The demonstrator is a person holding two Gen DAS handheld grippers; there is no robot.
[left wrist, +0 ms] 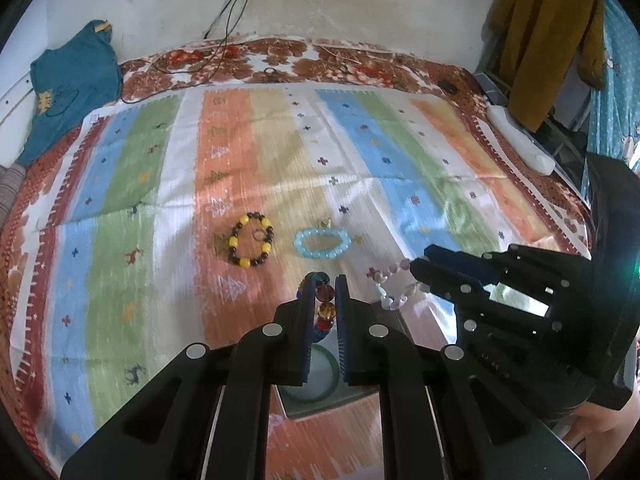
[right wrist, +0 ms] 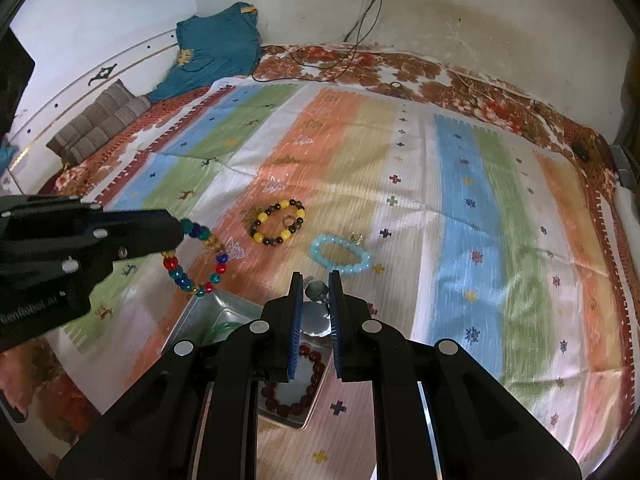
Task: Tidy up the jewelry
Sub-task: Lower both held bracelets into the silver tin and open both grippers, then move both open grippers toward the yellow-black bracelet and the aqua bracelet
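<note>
My left gripper [left wrist: 324, 280] is shut on a multicoloured bead bracelet [left wrist: 325, 305] and holds it above a metal tray [left wrist: 320, 404]; the bracelet hangs from it in the right wrist view [right wrist: 200, 260]. My right gripper [right wrist: 316, 280] is shut on a pale pink-white bead bracelet [left wrist: 394, 286], seen between its fingers as pale beads [right wrist: 316, 292]. A yellow-and-dark bracelet [left wrist: 251, 245] and a light blue bracelet [left wrist: 322, 243] lie on the striped cloth. The tray [right wrist: 208, 312] holds a green bangle [left wrist: 326, 376] and a dark red bracelet [right wrist: 296, 384].
A striped cloth [left wrist: 280, 152] covers a floral bedspread [left wrist: 280, 64]. A teal garment [left wrist: 68, 84] lies at the far left, cables [left wrist: 224, 32] run along the wall, and a brown jacket [left wrist: 548, 40] hangs at the right. A striped pillow [right wrist: 96, 124] lies at the left.
</note>
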